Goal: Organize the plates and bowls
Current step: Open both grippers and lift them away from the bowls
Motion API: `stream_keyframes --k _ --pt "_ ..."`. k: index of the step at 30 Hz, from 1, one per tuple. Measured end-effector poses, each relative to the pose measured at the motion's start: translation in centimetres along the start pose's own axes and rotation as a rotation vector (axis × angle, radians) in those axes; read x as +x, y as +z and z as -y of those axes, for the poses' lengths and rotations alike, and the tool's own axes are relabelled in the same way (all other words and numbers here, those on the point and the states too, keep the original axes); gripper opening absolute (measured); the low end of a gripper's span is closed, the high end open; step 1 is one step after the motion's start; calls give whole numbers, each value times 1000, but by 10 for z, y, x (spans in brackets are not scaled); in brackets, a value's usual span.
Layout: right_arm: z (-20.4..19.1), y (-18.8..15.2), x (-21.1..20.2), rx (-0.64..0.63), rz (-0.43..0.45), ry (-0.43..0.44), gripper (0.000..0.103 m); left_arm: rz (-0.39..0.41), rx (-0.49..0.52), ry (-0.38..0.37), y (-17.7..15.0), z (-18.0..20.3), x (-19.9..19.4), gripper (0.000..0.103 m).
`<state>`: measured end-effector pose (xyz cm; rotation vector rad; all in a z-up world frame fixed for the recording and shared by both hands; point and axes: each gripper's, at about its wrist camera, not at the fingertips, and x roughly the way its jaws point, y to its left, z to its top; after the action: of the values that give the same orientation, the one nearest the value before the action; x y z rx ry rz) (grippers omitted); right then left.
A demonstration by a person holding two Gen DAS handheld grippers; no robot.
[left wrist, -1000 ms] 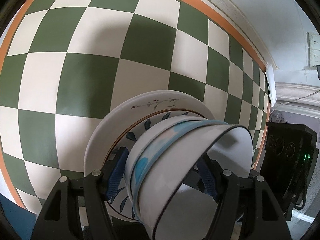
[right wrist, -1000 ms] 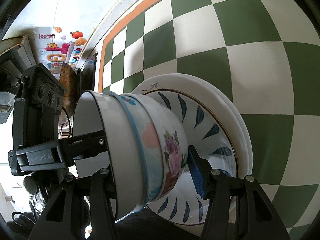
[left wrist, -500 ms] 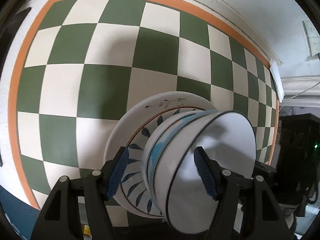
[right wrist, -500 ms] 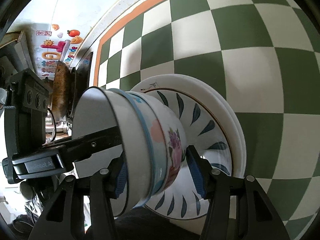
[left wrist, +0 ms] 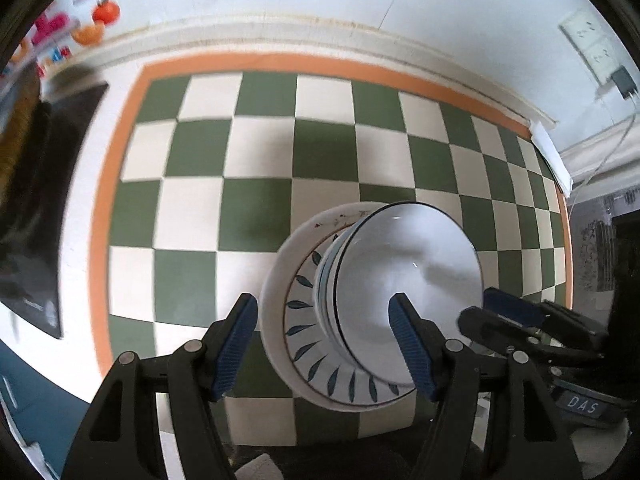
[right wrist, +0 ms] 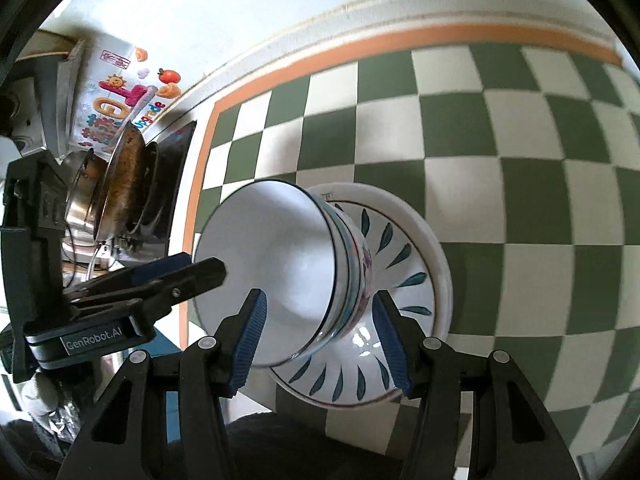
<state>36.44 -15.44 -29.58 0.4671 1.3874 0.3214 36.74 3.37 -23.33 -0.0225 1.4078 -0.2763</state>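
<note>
bowl stack (left wrist: 408, 292) | upright, mouths up | on plates (left wrist: 276, 320)

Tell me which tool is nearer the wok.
Left. The left tool hangs on the wok's side of the stacked bowls. The right tool hangs on their other side, farther from the wok.

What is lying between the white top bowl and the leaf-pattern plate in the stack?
In the right wrist view, more bowls sit nested between the white top bowl and the leaf-pattern plate; one carries a flower print.
</note>
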Motion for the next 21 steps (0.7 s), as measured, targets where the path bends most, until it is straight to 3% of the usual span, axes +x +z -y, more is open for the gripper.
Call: stream_keyframes --k 2,4,8,15,21 --pt "-8 -7 -15 -8 33 -50 67 39 16 23 -3 2 -12 71" --pt "-14 -14 -29 -10 68 -88 80 83 30 54 -6 5 -23 89" --pt "-22 -28 -59 -8 144 -183 91 159 30 95 -14 8 -42 96" --pt "-39 -49 -104 -29 268 -309 97 247 24 104 -29 21 -71 99" --pt "-47 -70 -134 -41 325 -306 98 318 28 126 -54 39 -98 99"
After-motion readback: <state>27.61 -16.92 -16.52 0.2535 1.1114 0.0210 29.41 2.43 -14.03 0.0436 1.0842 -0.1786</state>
